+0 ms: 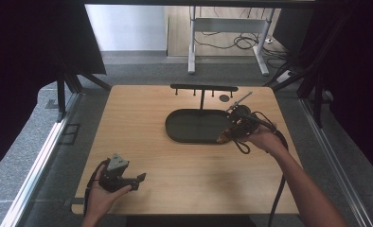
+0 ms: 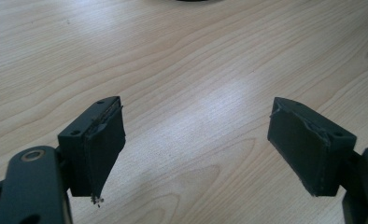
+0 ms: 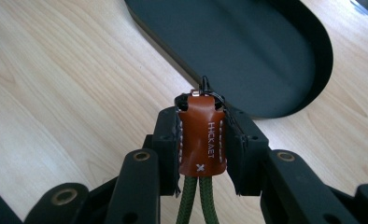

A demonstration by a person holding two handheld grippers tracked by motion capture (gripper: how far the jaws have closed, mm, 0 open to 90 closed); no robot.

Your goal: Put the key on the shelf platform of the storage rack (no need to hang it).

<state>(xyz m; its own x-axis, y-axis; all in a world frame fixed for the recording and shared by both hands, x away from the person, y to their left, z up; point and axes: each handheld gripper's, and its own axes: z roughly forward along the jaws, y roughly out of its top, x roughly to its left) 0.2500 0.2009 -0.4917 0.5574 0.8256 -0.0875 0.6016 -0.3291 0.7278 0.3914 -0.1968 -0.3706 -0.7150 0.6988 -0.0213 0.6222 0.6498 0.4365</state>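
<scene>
My right gripper (image 3: 202,140) is shut on a brown leather key fob (image 3: 201,134) with white stitching; two green cords (image 3: 197,200) run down from the fob between the jaws. It hangs just off the right end of a black oval tray (image 3: 266,56), over the wood. From above, the right gripper (image 1: 226,135) sits at the tray's (image 1: 177,134) right end, held by a hand. My left gripper (image 2: 196,149) stands open over bare wood, nothing between its pads; it rests near the table's front left (image 1: 139,179).
A black hook rack (image 1: 203,88) on a post stands behind the tray at the far edge, with a small dark disc (image 1: 224,98) beside it. The wooden table (image 1: 184,165) spreads between the two hands. Dark curtains flank both sides.
</scene>
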